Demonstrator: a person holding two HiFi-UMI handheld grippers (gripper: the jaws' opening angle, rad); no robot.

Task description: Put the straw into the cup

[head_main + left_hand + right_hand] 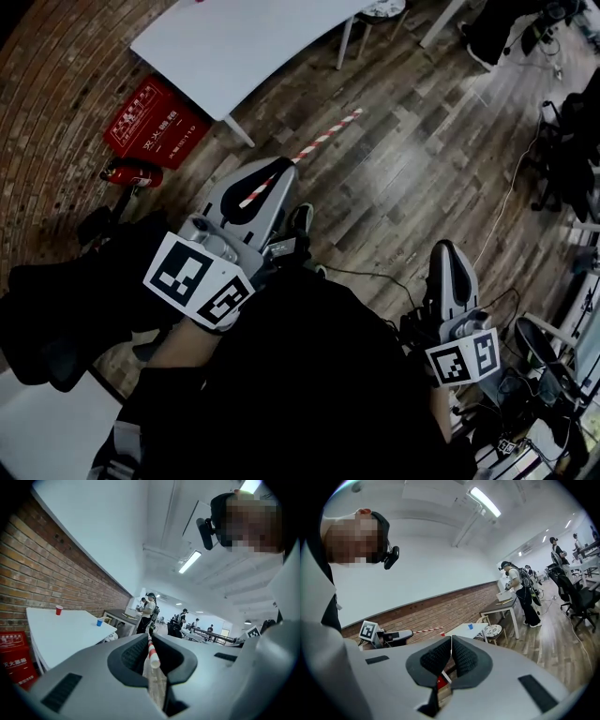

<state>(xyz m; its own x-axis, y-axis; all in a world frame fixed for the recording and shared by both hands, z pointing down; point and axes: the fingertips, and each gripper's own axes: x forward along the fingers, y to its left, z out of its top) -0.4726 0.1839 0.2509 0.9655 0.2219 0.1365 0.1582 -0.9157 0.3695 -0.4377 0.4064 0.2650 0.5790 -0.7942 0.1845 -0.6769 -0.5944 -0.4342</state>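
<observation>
**Straw clamped in left gripper, cups far off on table**

Head view: the left gripper (274, 173) points far and right over the wood floor (412, 169). Its jaws are closed on a red-and-white striped straw (319, 141). The straw sticks out beyond the jaw tips, slanting to the far right above the floor. The right gripper (444, 247) is at the near right, well apart from the left one, jaws together. A white table (234, 47) stands at the far side, with a red box (155, 122) on the floor at its left, by the brick wall (47, 112). No cup shows in this view.

Left gripper view: the left gripper (149, 638) has its jaws clamped on the straw (152, 652). The straw's near end pokes back toward the camera between the pads, and the rest runs forward through the tips. At the left, the table (70, 632) carries a red cup (59, 610) at its far left and a blue cup (99, 622) near its right edge. Both cups are upright and well apart from the straw. The wall (42, 573) runs behind the table. People stand far off in the room.

Right gripper view: the right gripper (451, 639) has its jaws shut together with nothing between them. Beyond them to the left is the left gripper (396, 636), with the straw (429, 630) jutting right from it toward the table (461, 631). The blue cup (470, 626) stands on that table. The wall (440, 609) is behind.
</observation>
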